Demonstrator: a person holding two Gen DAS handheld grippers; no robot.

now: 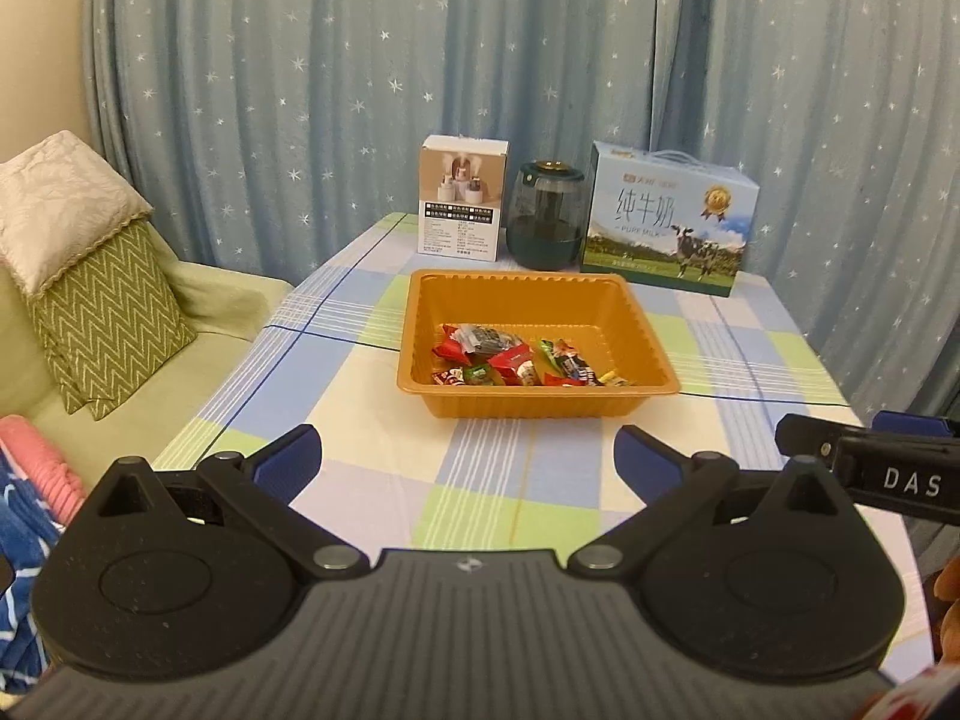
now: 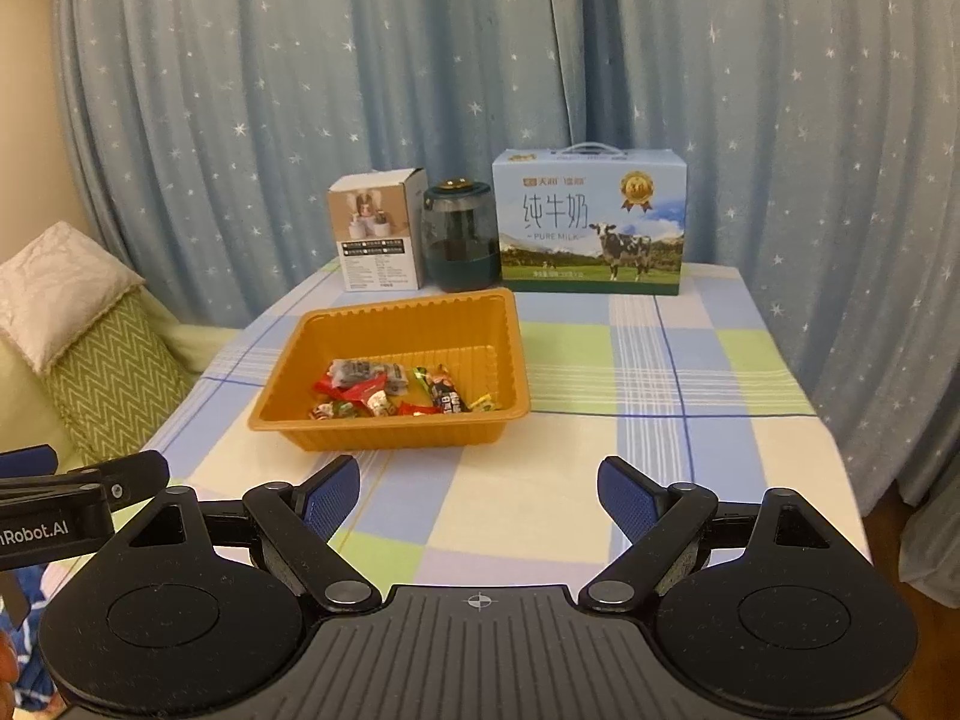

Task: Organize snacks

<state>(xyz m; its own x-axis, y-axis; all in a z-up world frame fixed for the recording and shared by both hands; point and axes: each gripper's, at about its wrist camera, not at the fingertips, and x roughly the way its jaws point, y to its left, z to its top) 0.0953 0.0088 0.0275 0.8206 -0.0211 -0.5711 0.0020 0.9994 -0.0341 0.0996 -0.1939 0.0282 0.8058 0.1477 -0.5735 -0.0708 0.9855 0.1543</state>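
Blue pads line the fingers of both grippers, and each pair stands spread wide with nothing between. The left gripper (image 1: 468, 456) hangs over the near end of the checked tablecloth (image 1: 540, 480), and the right gripper (image 2: 479, 489) does the same just beside it; each camera catches the other tool at its edge, the left view showing a black arm lettered "DAS" at its right, the right view an arm lettered "nRobot.AI" at its left. Ahead of both, apart from the fingers, sits the orange tray (image 1: 606, 312) on the cloth, with the snacks (image 1: 516, 360) heaped in its near half: small wrapped sweets in red, green, yellow and dark foil. From the left wrist the tray is seen nearly square on; from the right wrist it lies left of centre and turned, so its far right corner shows more. Behind the tray, along the far edge, stand a white box (image 1: 462, 204), a dark jar (image 1: 545, 216) and a milk carton (image 1: 672, 222) with a cow on it, the jar between the two. The starred curtain (image 1: 540, 60) hangs behind. The left view alone shows much of the sofa (image 1: 198, 324), a zigzag cushion (image 1: 108, 318) and a pink and blue cloth (image 1: 30, 492).
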